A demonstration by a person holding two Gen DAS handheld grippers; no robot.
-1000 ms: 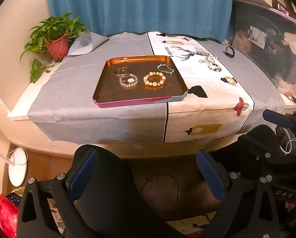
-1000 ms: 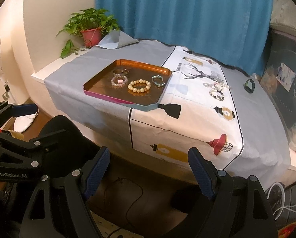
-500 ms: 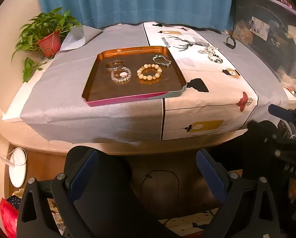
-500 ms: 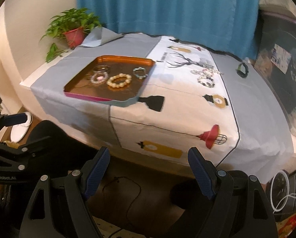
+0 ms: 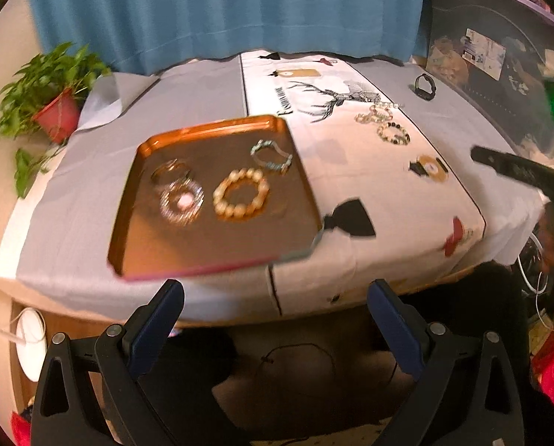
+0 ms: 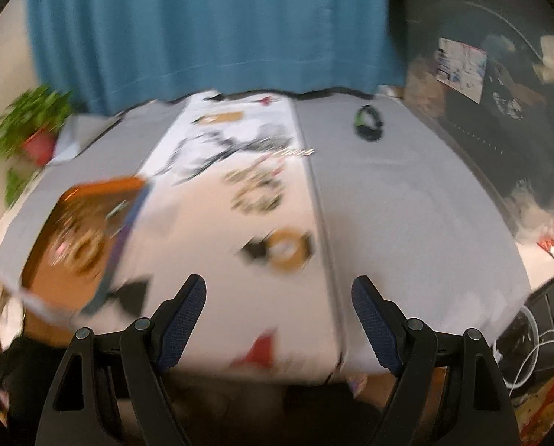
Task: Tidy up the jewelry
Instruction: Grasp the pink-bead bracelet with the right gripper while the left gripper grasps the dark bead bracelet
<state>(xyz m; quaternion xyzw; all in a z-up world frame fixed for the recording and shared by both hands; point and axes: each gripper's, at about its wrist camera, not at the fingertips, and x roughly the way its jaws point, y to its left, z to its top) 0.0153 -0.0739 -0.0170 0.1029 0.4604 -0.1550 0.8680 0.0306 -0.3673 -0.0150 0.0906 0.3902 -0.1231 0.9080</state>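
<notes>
both tools hang wide open and empty, the left tool (image 5: 275, 297) near the orange tray (image 5: 202, 260) holding four bracelets, the right tool (image 6: 278, 293) over the cloth-covered surface (image 6: 388, 223). loose bracelets (image 5: 382, 124) lie apart from the tray, a black band (image 6: 369, 126) beyond.

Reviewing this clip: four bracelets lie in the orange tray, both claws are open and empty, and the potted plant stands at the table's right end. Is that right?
Not quite. The potted plant stands at the table's left end, as the left wrist view shows. The rest holds: four bracelets lie in the orange tray, and the left claw and right claw are open and empty.
</notes>
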